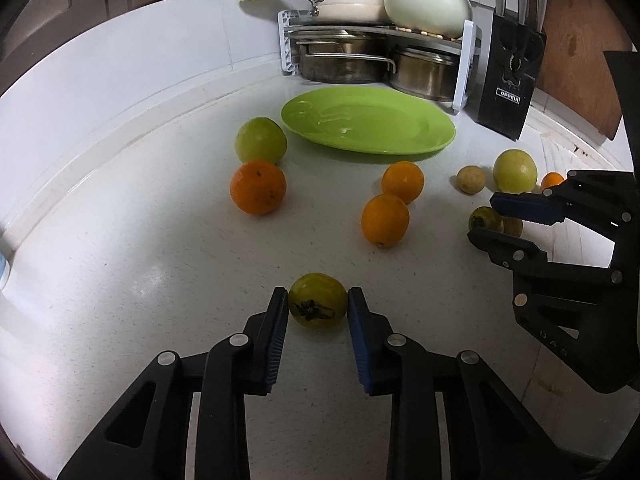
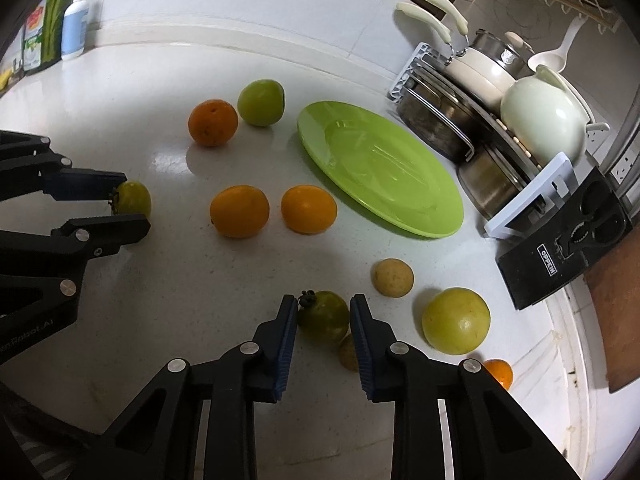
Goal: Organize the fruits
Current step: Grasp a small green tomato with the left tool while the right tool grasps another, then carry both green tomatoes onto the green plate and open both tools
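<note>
**Two Tongs, Two Green Fruits**

Black plastic arms with round silver bolts fill the near part of both views. We see our left gripper [image 1: 318, 304] pinching a small green fruit [image 1: 318, 300] between its ribbed blue pads. That fruit is round and smooth, with a dark, dry, star-shaped stem cap facing us. It sits on the white speckled counter [image 1: 160, 264].

Our right gripper [image 2: 323, 312] is pinching a second green fruit [image 2: 325, 315] the same way. Its dark stem pokes up by the left pad. A small tan fruit [image 2: 348, 354] peeks out just behind it, partly hidden by the right finger.

Farther off lies a shiny lime-green plate [image 1: 368, 126]. It is wide, flat and bare. Two smooth oranges [image 1: 394, 208] sit side by side near the middle, close to the plate. Another orange [image 1: 258, 187] with small dark specks sits to the left, touching a pale green round fruit [image 1: 261, 141] behind it.

On the right side we see a dull tan ball-shaped fruit [image 2: 393, 278] and a big yellow-green fruit [image 2: 456, 321] near each other. A small orange [image 2: 499, 372] hides behind the right gripper's arm.

At the far edge stands a white rack [image 1: 464, 68] with steel pots under it. Cream pans with long handles and a round cream pot [image 1: 428, 2] rest on top. A black knife block [image 1: 510, 80] stands beside the rack. Bottles [image 2: 74, 26] stand at the far left corner.
</note>
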The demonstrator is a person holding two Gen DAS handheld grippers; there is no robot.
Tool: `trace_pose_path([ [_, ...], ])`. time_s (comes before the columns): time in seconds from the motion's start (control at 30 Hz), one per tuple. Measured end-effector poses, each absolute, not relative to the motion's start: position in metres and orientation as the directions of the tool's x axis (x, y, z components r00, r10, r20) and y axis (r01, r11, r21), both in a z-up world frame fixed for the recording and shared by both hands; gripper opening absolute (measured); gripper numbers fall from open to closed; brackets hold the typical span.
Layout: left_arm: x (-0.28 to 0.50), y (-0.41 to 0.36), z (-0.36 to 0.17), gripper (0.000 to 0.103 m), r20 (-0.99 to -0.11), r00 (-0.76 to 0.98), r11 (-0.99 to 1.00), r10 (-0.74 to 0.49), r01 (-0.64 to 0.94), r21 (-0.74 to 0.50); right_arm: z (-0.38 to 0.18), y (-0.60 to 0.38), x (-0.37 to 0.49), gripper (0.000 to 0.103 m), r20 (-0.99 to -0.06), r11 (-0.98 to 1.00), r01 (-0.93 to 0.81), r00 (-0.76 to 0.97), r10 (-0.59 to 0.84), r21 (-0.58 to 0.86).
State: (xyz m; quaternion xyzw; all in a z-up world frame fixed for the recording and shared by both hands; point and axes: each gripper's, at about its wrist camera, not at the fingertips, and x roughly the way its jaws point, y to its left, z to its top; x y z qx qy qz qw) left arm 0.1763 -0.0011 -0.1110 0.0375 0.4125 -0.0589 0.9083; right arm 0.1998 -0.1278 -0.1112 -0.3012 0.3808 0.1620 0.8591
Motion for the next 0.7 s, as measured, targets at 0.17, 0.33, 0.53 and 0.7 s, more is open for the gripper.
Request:
trace_pose_path([
  [0.17, 0.178, 0.001, -0.101, 0.030, -0.746, 0.660, 0.990, -0.088, 0.141, 0.009, -0.101, -0.128, 0.200, 0.028, -0.748, 0.793, -0.492, 0.660, 0.069, -0.361],
  [0.33, 0.184, 0.002, -0.088, 0.030, -0.726, 0.676, 0.987, -0.122, 0.156, -0.020, -0.087, -0.130, 0.204, 0.028, -0.738, 0.828, -0.467, 0.667, 0.099, -0.311],
  [0.53, 0.201, -0.001, -0.073, 0.030, -0.700, 0.697, 0.981, -0.158, 0.194, -0.029, -0.070, -0.138, 0.217, 0.028, -0.709, 0.878, -0.401, 0.697, 0.107, -0.261],
  [0.7, 0.224, -0.011, -0.062, 0.030, -0.685, 0.705, 0.974, -0.184, 0.223, -0.032, -0.059, -0.146, 0.239, 0.028, -0.693, 0.903, -0.360, 0.713, 0.105, -0.234],
])
